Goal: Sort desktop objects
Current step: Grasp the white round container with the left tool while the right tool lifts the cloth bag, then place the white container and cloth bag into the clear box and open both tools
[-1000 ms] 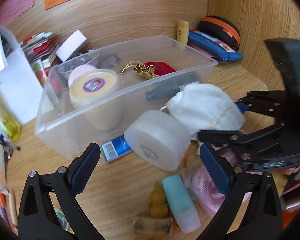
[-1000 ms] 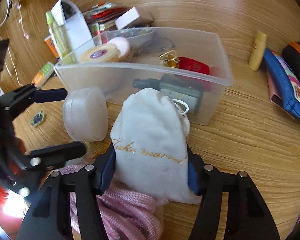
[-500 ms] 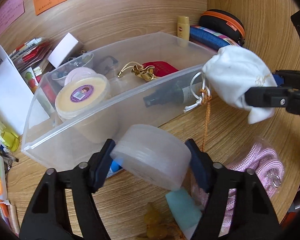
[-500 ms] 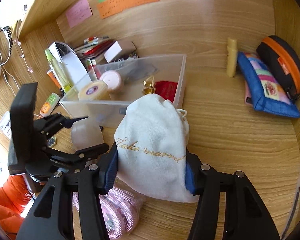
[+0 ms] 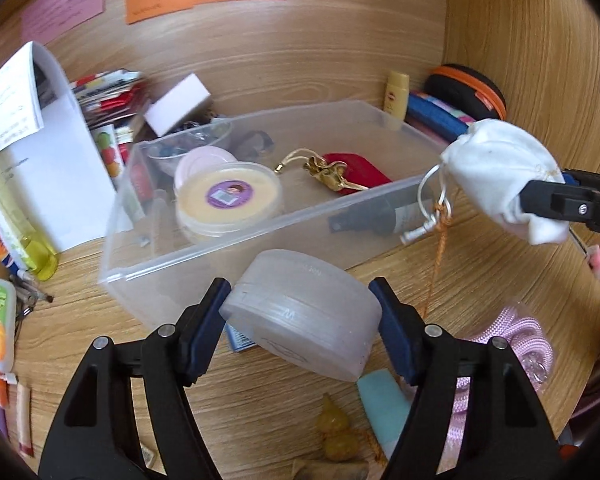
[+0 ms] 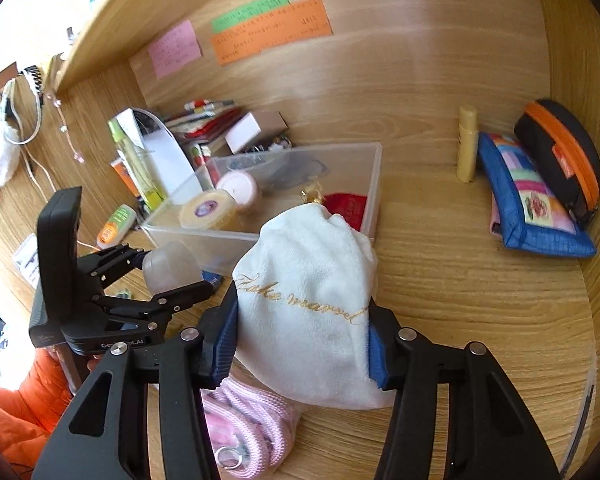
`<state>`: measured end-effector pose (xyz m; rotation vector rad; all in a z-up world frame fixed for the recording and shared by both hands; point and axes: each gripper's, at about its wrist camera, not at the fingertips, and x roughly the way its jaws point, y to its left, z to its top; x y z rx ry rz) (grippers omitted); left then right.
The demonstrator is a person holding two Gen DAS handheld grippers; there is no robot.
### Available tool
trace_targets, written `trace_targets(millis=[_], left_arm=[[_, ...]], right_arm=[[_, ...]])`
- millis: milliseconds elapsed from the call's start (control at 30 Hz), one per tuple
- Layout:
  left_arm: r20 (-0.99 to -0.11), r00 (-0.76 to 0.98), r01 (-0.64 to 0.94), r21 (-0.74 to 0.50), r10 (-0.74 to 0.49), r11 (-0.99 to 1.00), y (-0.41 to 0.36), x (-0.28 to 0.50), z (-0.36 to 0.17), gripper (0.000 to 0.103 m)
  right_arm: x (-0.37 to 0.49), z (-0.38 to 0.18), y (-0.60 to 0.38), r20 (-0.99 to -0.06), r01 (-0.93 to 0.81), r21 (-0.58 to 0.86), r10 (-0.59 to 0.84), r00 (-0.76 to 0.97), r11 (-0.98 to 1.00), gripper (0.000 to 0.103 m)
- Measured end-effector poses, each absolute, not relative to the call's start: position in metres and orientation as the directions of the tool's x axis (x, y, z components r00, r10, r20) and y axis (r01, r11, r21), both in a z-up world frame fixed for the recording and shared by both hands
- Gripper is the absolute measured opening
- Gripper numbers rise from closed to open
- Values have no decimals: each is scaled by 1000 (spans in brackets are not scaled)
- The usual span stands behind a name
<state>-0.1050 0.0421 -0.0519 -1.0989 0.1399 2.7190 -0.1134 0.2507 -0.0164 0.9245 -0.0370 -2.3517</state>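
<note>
Wooden table (image 6: 440, 280) and walls surround both grippers: left gripper (image 5: 300, 312) clamps a frosted jar (image 5: 300, 316), right gripper (image 6: 302, 344) grips a white pouch (image 6: 308, 300); clear bin (image 5: 204, 264) ahead.

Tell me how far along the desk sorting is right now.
Partly done. The clear plastic bin already holds a cream tub, a red pouch and a dark spray bottle. In hand: the left gripper clamps a frosted round jar; the right gripper clamps a white drawstring bag. Left on the desk: pink cord, teal tube, yellow bottle.
</note>
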Motion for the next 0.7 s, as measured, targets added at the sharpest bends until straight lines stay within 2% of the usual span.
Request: trace_targets(millis=[367,700], left_arm=[[-648,-752,-138,-26,122,-990,7,-94,-12,70],[-601,-792,-108,-40,110,-993,-17,-106,12,70]], right_arm=[[-111,5,235,-557,572,198,-572,-603,-796,49],[-153,12,207,-562,586,174,-568,-601,-791,49]])
